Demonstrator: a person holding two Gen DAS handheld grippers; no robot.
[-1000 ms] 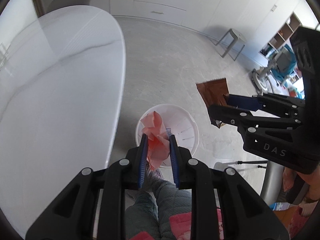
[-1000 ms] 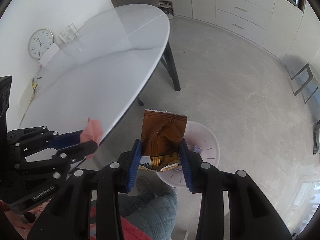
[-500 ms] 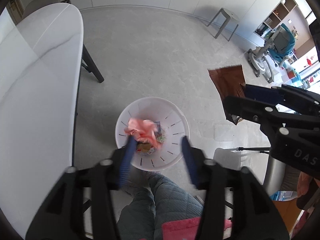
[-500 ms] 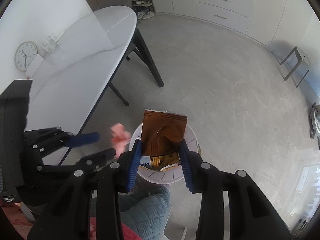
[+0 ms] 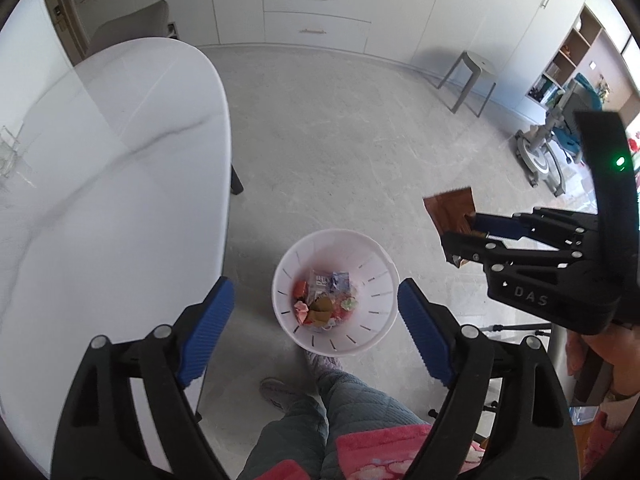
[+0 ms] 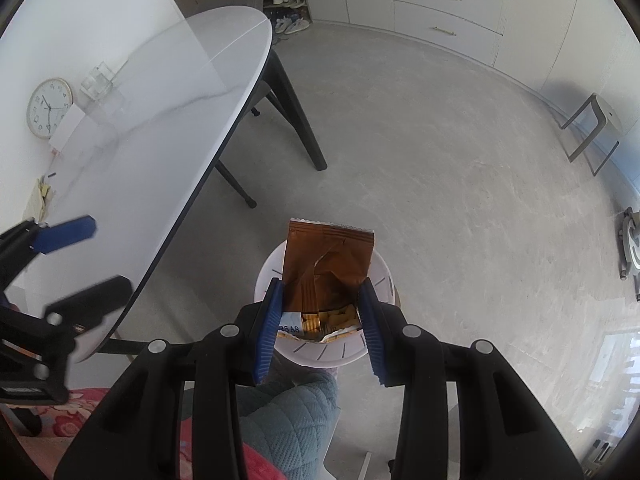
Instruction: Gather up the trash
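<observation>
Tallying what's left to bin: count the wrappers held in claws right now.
1. A brown wrapper is clamped in the right claw, above the bin. The left claw is open and holds nothing.

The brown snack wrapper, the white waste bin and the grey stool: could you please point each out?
brown snack wrapper (image 6: pixel 328 256), right wrist view, upper foil panel.
white waste bin (image 5: pixel 376 268), left wrist view, inner wall.
grey stool (image 5: pixel 478 62), left wrist view, seat.

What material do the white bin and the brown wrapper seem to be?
White bin: likely matte moulded plastic, since thin slots pierce its smooth wall. Brown wrapper: probably glossy plastic or foil film, given sharp creases, shine and a crimped top edge; right gripper clamps it.
</observation>
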